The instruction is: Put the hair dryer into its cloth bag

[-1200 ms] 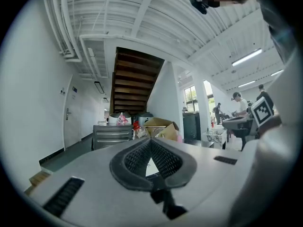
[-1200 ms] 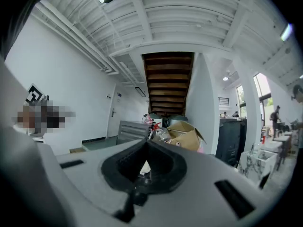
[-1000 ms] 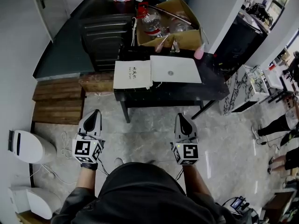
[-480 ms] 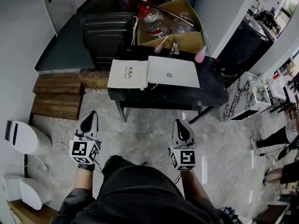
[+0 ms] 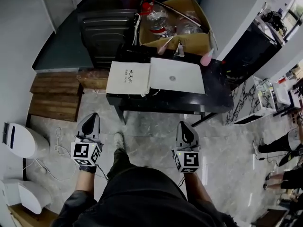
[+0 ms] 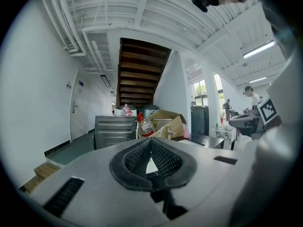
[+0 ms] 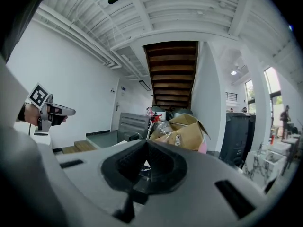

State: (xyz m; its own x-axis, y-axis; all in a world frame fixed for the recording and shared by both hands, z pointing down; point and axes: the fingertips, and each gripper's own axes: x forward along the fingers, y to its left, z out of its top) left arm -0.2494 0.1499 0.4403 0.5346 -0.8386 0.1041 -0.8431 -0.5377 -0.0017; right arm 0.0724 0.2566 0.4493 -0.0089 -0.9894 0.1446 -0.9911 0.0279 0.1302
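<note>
Two claws are sitting side by side in the head view, each held in one of the person's hands. The left claw (image 5: 93, 117) is pressing its jaws together with nothing between them. The right claw (image 5: 183, 125) is doing the same, jaws together and empty. Both are pointing roughly level toward a black worktop (image 5: 215, 91) and hanging over the pale stone floor, well apart from it. The person's leg and shoe (image 5: 119, 141) are showing between the two claws.

The cloth bag (image 5: 128, 78), white with small dark print, is lying flat on the left part of the worktop. A white flat rectangle (image 5: 176, 75) is lying just beside it, touching its right edge. The hair dryer cannot be made out.

Behind the worktop an open cardboard box (image 5: 196, 40) is holding bottles, and a grey ribbed case (image 5: 106, 32) is standing to its left. Wooden steps (image 5: 54, 96) are lying left of the worktop.
</note>
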